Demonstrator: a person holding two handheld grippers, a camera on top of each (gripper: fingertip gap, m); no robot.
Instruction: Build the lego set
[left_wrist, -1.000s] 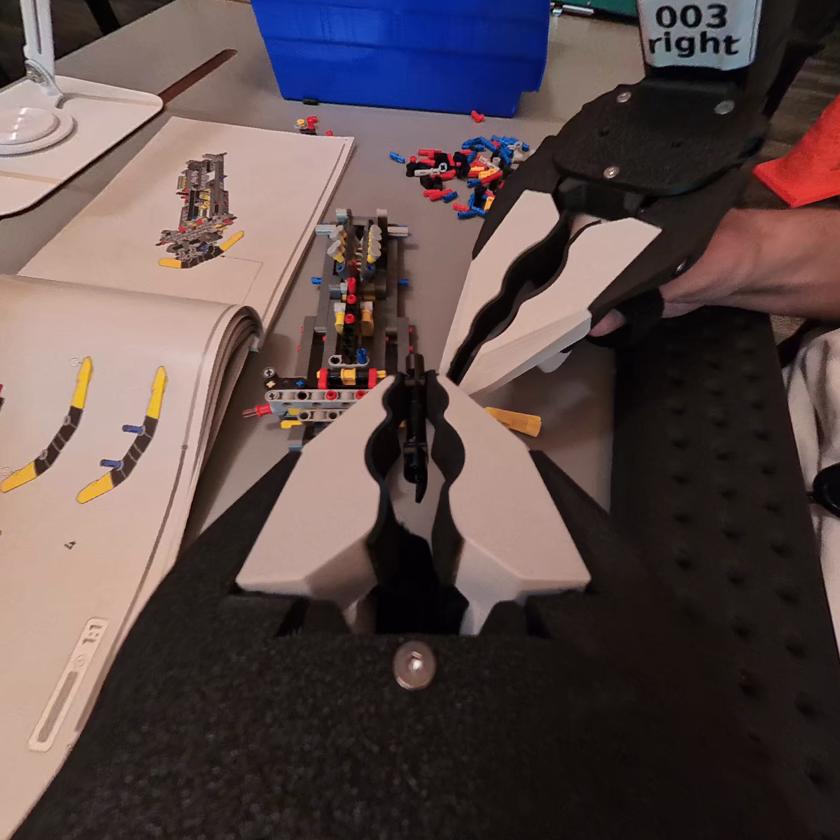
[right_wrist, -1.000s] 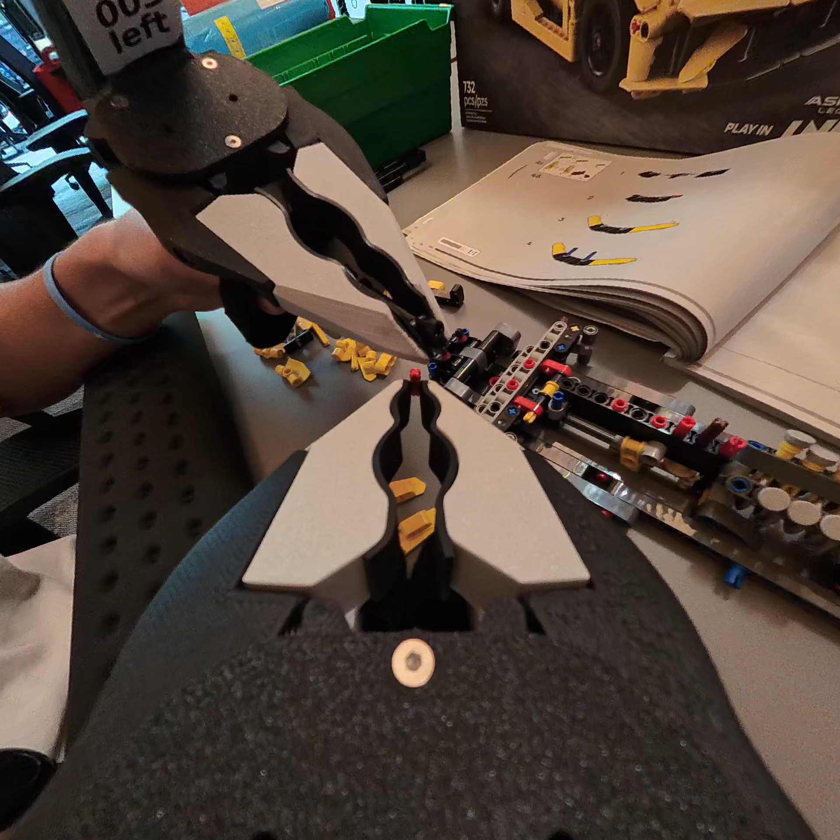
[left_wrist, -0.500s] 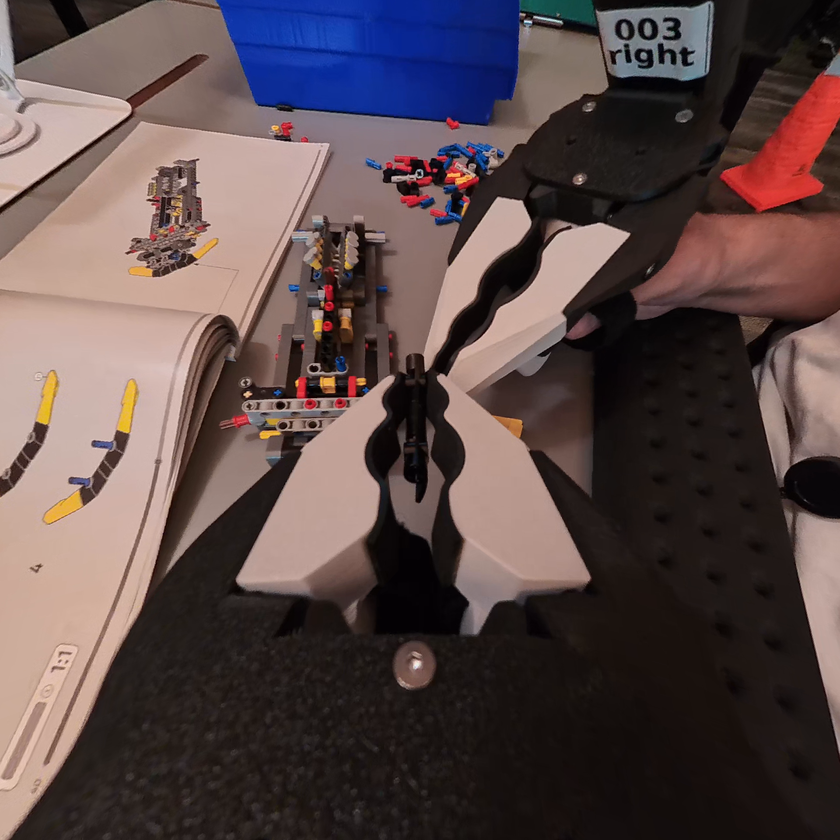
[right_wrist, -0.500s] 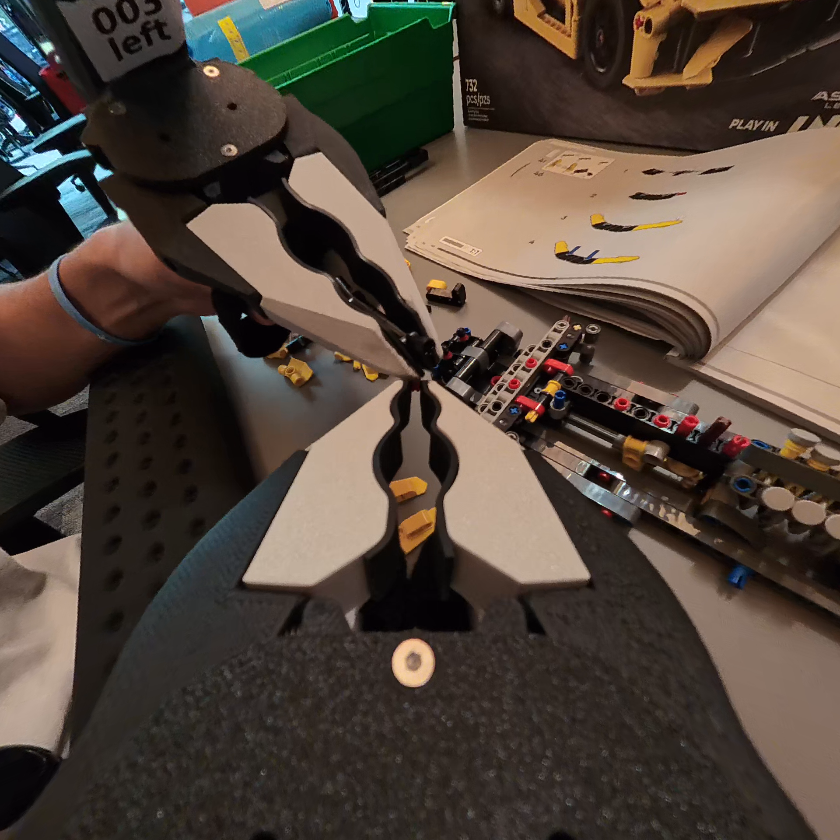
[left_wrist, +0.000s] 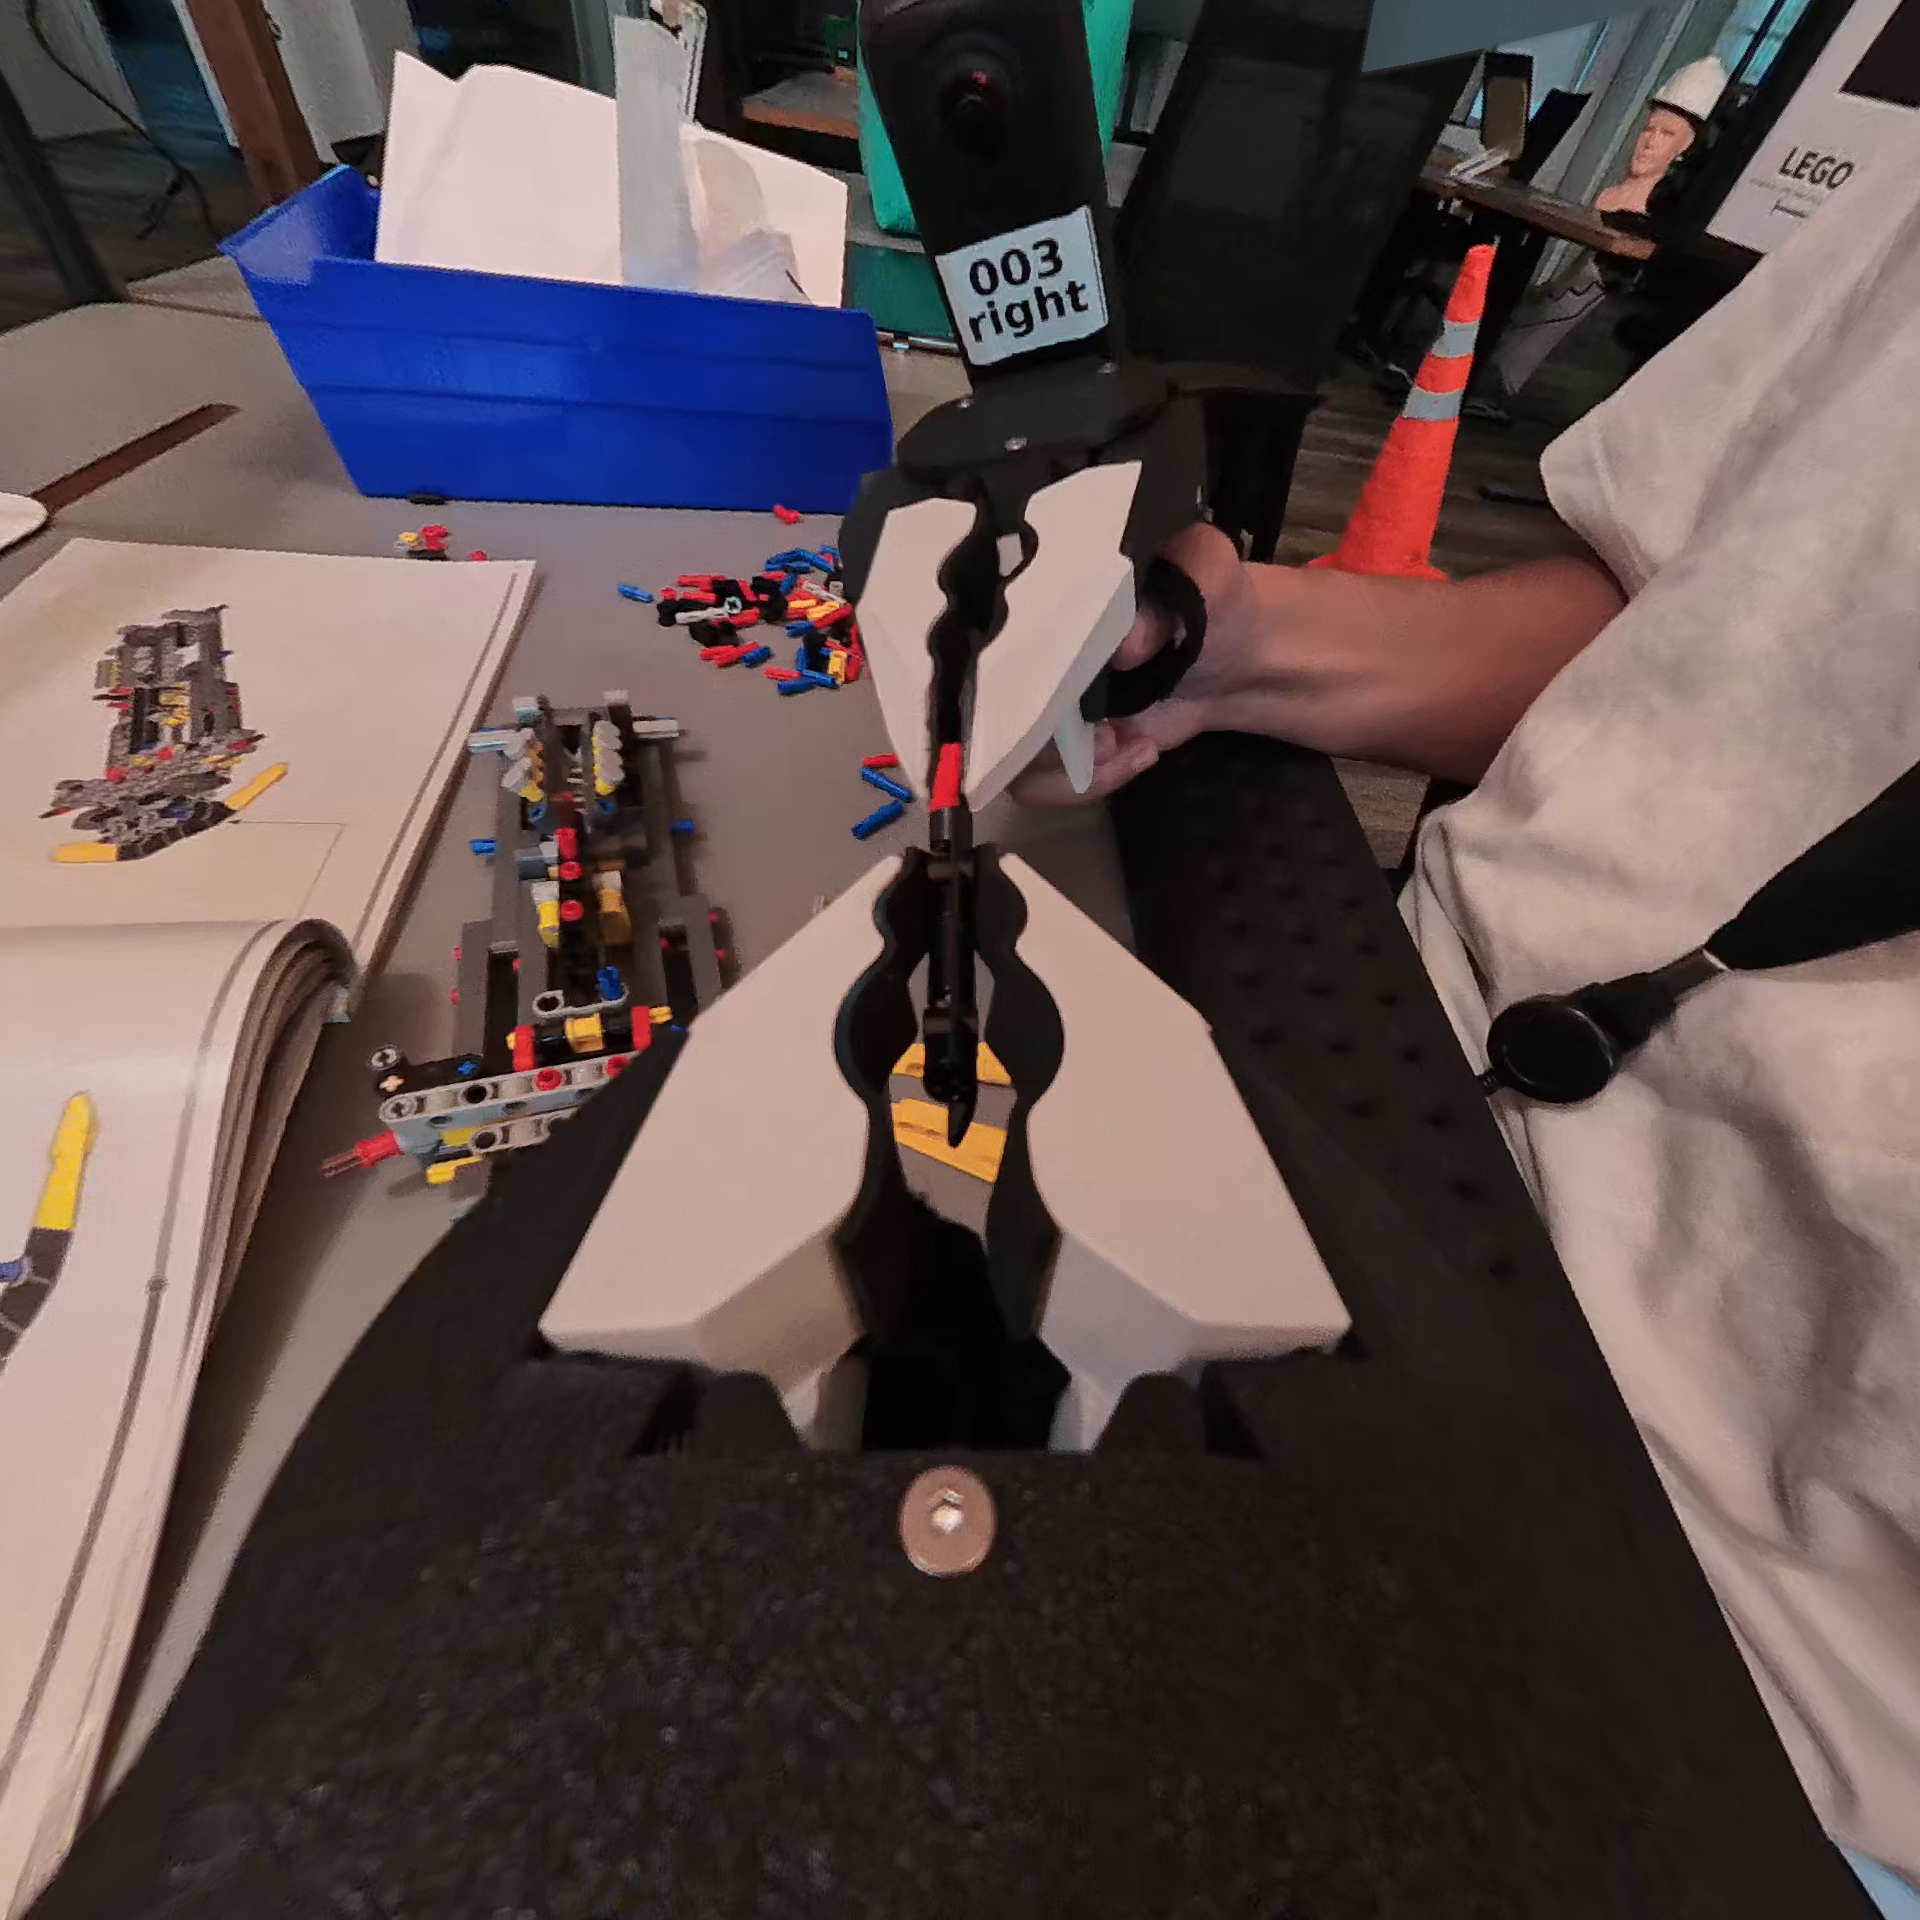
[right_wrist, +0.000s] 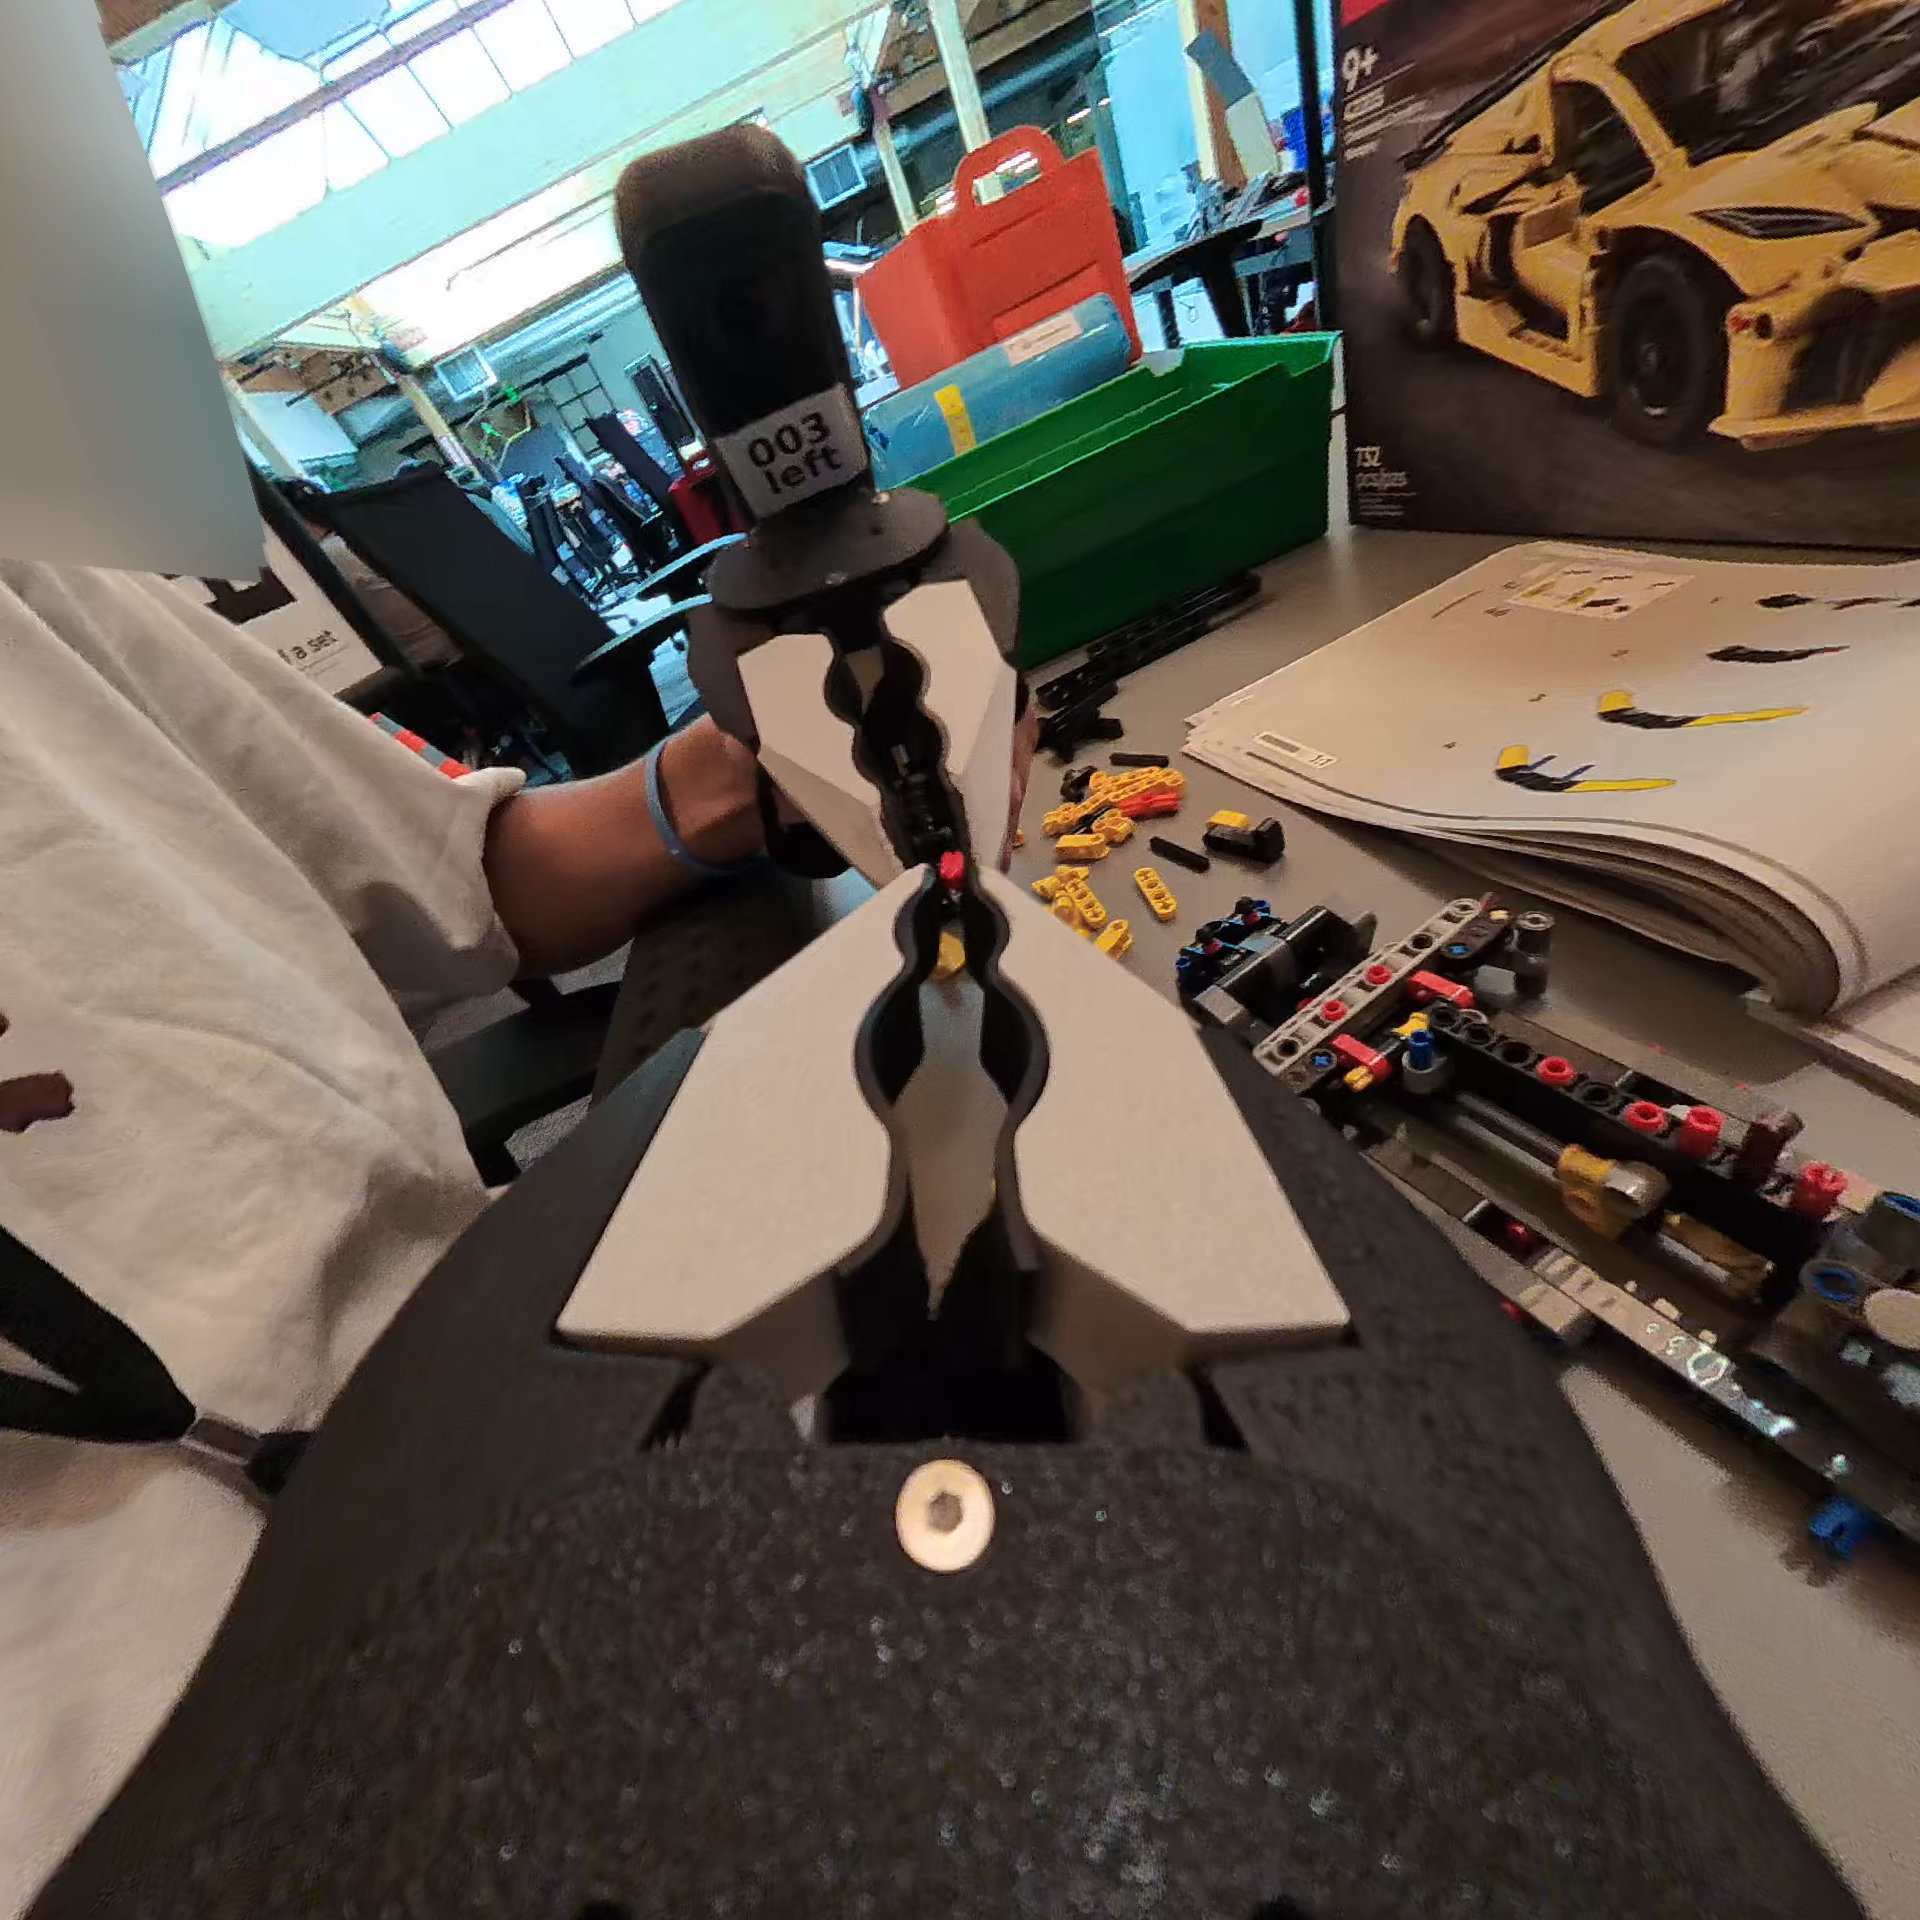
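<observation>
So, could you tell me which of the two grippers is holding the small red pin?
The right gripper: its closed tips pinch the red pin. The left gripper instead clamps a long black piece, which the pin's end meets.

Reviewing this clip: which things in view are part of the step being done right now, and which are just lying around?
In use:
left gripper, shut on black beam
right gripper, shut on red pin
chassis build
open instruction book

Lying about:
blue bin
green bin
traffic cone
set box
</observation>
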